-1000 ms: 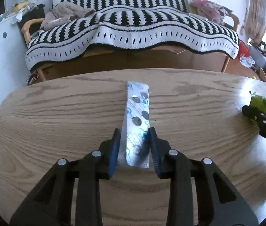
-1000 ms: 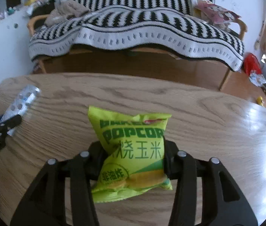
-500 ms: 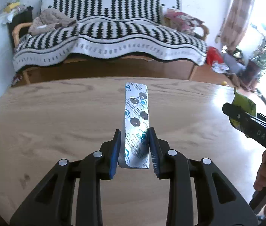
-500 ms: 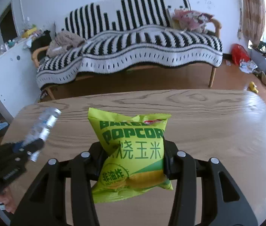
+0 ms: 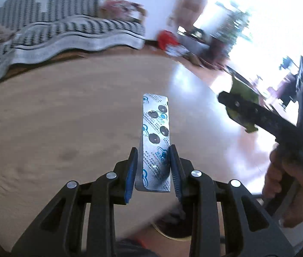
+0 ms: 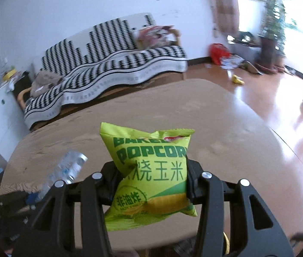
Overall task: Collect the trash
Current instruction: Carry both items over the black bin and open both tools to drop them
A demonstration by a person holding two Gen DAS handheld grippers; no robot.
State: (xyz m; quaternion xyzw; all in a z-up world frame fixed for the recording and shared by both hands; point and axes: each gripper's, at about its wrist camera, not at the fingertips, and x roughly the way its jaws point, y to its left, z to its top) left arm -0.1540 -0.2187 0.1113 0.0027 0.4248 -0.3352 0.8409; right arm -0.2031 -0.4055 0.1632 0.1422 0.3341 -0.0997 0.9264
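Observation:
My left gripper (image 5: 153,167) is shut on a silver blister pack (image 5: 155,137) with several punched pockets and holds it above the wooden table (image 5: 65,117). My right gripper (image 6: 151,182) is shut on a green popcorn bag (image 6: 151,171) and holds it above the table (image 6: 226,132). The right gripper with the bag (image 5: 241,98) also shows at the right of the left wrist view, held by a hand (image 5: 288,190). The blister pack (image 6: 70,167) shows at the lower left of the right wrist view.
A sofa with a black-and-white striped blanket (image 6: 112,57) stands beyond the table. A red bag (image 6: 217,52) and scattered items lie on the floor at the right. A round rim (image 5: 172,233) shows below the table's near edge.
Both grippers have risen and pulled back toward the table's near edge, turning right. The view has swung toward the bright window. Each still holds its item.

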